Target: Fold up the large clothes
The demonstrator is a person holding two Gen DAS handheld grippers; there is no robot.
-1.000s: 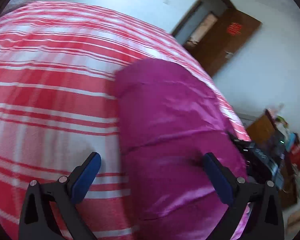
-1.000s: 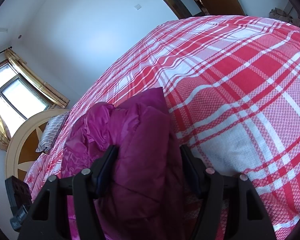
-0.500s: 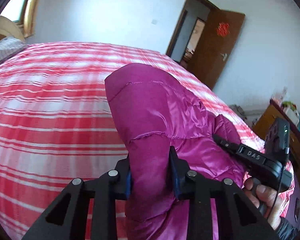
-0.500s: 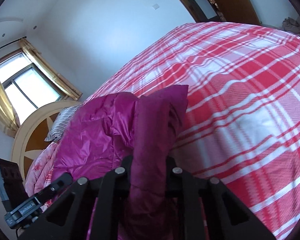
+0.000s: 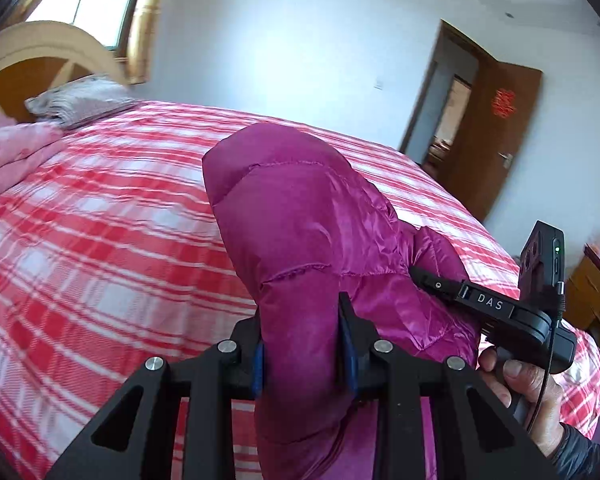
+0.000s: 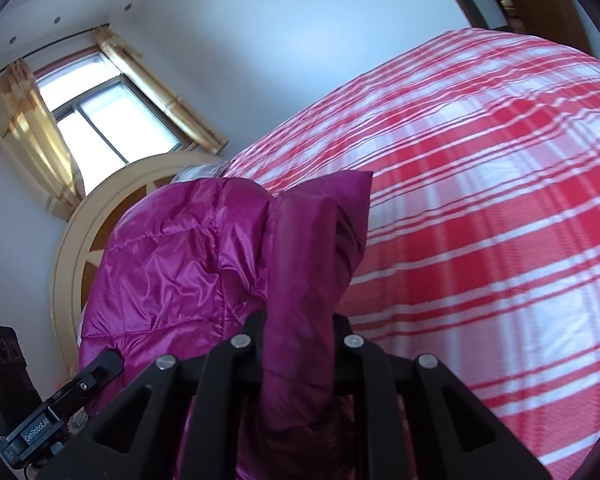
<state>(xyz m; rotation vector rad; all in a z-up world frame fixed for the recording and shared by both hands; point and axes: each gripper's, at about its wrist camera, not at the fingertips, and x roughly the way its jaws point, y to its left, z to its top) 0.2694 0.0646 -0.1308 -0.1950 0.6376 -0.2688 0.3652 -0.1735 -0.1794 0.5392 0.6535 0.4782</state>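
1. hanging between two grips, the magenta puffer jacket (image 5: 316, 248) is lifted clear above the red plaid bed (image 5: 100, 248), so that its padded bulk can drape and be folded over.
2. left gripper (image 5: 302, 354): its jaws have just been closing and now pinch a thick fold of the quilted fabric between them.
3. right gripper (image 6: 300, 336): its jaws have likewise just closed, squeezed narrow on a bunched edge of the jacket.
4. holding two separate spots probably keeps the slippery shell spread instead of slumping.
5. beyond lie a pillow (image 5: 76, 100) by the headboard (image 6: 100, 216), a window (image 6: 100, 120) and a brown door (image 5: 496, 136).
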